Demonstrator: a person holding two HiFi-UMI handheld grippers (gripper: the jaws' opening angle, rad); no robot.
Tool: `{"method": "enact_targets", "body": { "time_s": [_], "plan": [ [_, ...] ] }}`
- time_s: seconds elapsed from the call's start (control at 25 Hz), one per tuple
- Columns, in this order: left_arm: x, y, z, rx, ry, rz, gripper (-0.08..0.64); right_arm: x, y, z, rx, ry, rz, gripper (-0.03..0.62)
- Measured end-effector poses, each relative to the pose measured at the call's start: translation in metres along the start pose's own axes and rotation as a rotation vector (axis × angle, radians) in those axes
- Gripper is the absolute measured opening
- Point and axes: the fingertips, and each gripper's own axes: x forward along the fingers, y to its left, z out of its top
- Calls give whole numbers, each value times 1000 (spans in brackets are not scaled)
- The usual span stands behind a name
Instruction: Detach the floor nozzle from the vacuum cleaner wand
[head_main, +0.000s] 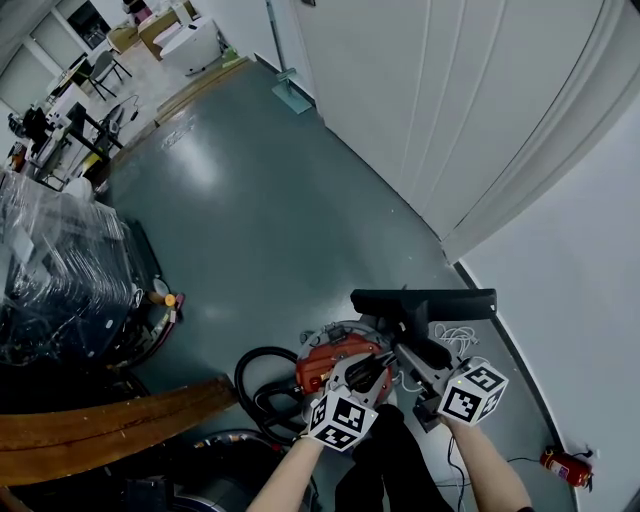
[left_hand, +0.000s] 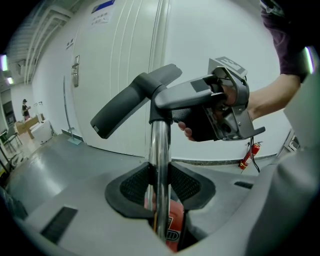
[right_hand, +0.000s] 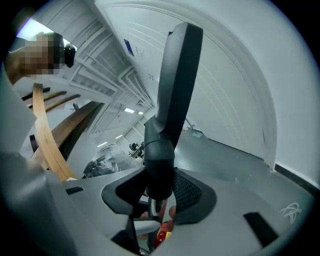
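Note:
The red vacuum cleaner body (head_main: 335, 362) lies on the grey floor. Its chrome wand (left_hand: 160, 150) rises to the black floor nozzle (head_main: 425, 302), which is held up in the air. My left gripper (left_hand: 160, 186) is shut on the chrome wand, with both pads against the tube. My right gripper (right_hand: 159, 192) is shut on the nozzle's black neck (right_hand: 159, 160), just above the wand's end. In the right gripper view the nozzle head (right_hand: 176, 75) stands up beyond the jaws. In the head view the left gripper (head_main: 360, 372) and the right gripper (head_main: 415, 355) sit close together over the vacuum.
A black hose (head_main: 262, 385) loops left of the vacuum body. Wooden planks (head_main: 110, 420) and a plastic-wrapped load (head_main: 60, 270) stand at the left. A white wall (head_main: 450, 120) runs along the right, with a fire extinguisher (head_main: 565, 463) and a white cable (head_main: 460, 338) at its foot.

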Motion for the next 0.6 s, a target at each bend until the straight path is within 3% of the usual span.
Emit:
{"method": "enact_targets", "body": {
  "time_s": [0.12,0.16,0.32,0.48,0.6],
  "plan": [
    [2,-1,0,-1,0,-5,133,-2,-8,0,174,-11,47,173],
    [2,-2,0,0,2,-9,133,-2,-9,0,186,-11,48,173],
    [3,-2,-1,-1,4,-13,133,-4,-3,6,-8,-36,-9,172],
    [1,2,-3,-5,3,-9,133,-23,-28,63,152,-234,-26,172],
    [1,3,-4,-8,8,-5,133,-27,-28,85,108,-229,-7,172]
  ]
}}
